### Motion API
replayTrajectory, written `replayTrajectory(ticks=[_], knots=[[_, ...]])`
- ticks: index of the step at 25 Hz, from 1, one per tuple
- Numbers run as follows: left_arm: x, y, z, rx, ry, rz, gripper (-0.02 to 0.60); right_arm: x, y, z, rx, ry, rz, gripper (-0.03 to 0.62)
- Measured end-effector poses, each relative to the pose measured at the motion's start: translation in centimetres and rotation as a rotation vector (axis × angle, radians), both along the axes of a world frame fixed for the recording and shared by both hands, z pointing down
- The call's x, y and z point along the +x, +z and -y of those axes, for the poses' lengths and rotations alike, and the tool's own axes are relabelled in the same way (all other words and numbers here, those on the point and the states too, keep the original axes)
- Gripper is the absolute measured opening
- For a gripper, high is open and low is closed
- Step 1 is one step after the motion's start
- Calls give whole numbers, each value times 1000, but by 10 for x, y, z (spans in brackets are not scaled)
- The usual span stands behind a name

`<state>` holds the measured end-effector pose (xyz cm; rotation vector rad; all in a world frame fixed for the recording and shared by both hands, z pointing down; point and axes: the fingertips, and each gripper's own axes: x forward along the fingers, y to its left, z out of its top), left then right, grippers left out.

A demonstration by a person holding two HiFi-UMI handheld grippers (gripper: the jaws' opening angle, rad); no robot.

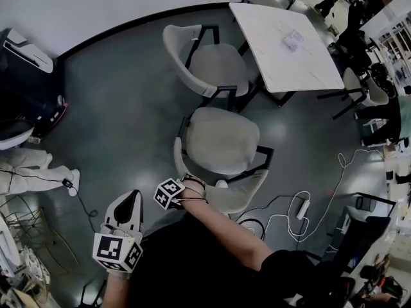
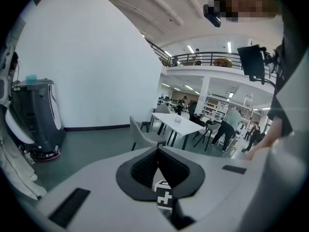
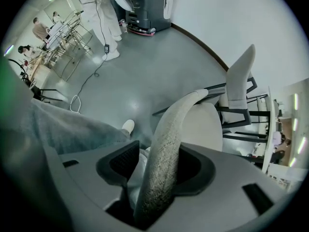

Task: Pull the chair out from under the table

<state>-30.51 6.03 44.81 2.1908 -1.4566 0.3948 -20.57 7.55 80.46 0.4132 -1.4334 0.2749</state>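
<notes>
Cream chair, white table, grey-green floor

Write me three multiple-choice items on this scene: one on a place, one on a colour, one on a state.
1. The small object sits on: A the table; B a chair seat; C the floor.
2. The table top is: A black; B white; C red.
3. The right gripper has its jaws: A together, empty; B on a cable; C apart around the chair backrest.
Answers: 1 A, it rests on the top in the head view. 2 B, plainly white. 3 C, the backrest runs between them, with a gap at one pad.
</notes>
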Motion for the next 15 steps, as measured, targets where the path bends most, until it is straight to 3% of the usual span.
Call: replayTrajectory(ticks=[5, 8, 15], knots=[[1, -2, 2, 12, 7, 4, 5, -1, -3, -6, -68, 22, 62, 291], [7, -5, 4, 21, 13, 0, 5, 0, -15, -7, -78, 44, 131, 303], [41, -11, 18, 38, 71, -16, 5, -13, -104, 14, 63, 99, 459, 301]])
